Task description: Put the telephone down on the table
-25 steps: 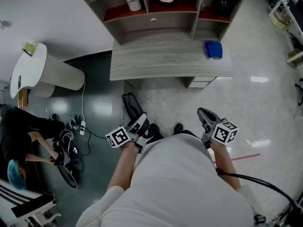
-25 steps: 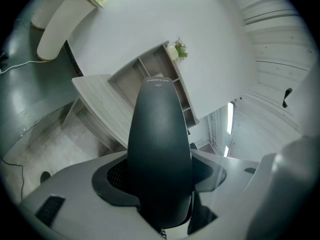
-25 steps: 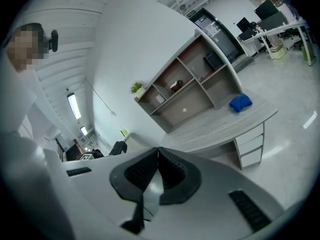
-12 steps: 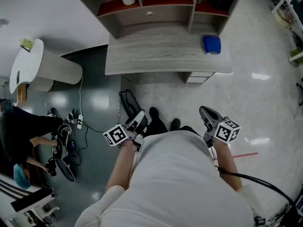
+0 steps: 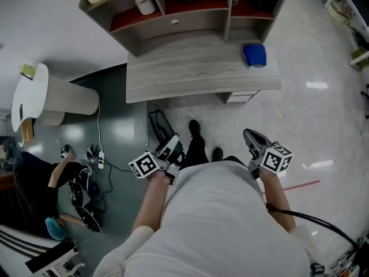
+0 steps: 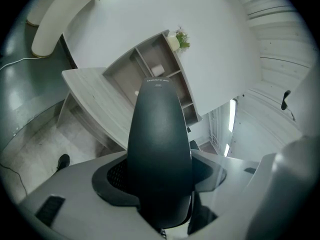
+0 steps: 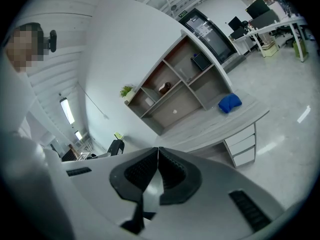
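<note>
**Handset in my left gripper, desk ahead and mostly bare**

My left gripper [image 6: 160, 175] has its jaws spread wide around the telephone handset [image 6: 159, 129]. The dark pads press on both of its flanks, and its rounded end sticks out past the jaw tips toward the desk. I take that grip low on the body as a way to let the far end meet the tabletop first. My right gripper [image 7: 157, 171] is closed on nothing, its pads meeting in a thin seam. I hold it out by my right side, where it stays out of the way.

In the head view both grippers sit close in front of my body, left [image 5: 172, 148] and right [image 5: 252, 142], well apart from the grey wooden desk [image 5: 196, 74]. So the handset is still in the air, not yet over the table.

The desktop offers a long bare stretch across its left and middle. A blue cloth [image 5: 254, 55] lies near the right end, and the shelf unit [image 5: 184, 23] rises along the back edge, so I judge the front-centre strip the safest landing. A dark bag [image 5: 158, 126] leans on the floor under the left part of the front edge. A seated person [image 5: 55, 183] is far off to my left, clear of my path.
</note>
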The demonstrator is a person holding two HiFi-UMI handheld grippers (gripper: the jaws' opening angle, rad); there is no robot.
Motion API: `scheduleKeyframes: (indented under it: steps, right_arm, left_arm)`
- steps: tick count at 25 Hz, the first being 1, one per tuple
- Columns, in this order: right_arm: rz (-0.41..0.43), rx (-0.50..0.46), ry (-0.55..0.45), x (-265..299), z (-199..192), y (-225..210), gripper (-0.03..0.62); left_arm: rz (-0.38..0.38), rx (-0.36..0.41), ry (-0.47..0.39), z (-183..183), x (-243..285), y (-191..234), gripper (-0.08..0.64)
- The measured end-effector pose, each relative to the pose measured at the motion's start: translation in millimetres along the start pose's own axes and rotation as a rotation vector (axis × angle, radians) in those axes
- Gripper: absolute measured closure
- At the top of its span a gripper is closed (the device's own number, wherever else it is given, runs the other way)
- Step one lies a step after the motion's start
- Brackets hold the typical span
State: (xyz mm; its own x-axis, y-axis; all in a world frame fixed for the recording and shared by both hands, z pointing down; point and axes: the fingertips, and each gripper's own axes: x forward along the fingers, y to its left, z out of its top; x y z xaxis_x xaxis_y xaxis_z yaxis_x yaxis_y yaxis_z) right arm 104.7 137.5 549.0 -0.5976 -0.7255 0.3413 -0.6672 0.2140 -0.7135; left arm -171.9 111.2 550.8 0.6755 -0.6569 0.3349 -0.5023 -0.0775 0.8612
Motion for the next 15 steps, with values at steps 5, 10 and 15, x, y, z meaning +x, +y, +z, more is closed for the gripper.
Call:
scheduleKeyframes:
  steps: [5, 10, 15]
  right_arm:
    - [-0.036, 0.006, -0.020, 24, 21, -6, 0.574]
    - [-0.070, 0.003, -0.036, 57, 47, -7, 0.574]
    - [-0.105, 0.004, -0.058, 90, 73, -3, 0.574]
  left_arm:
    - [-0.062, -0.010, 0.017, 34, 32, -1, 0.264]
    - [-0.075, 0.010, 0.059, 74, 63, 7, 0.264]
    - [-0.083, 0.049, 0.103, 115, 90, 15, 0.264]
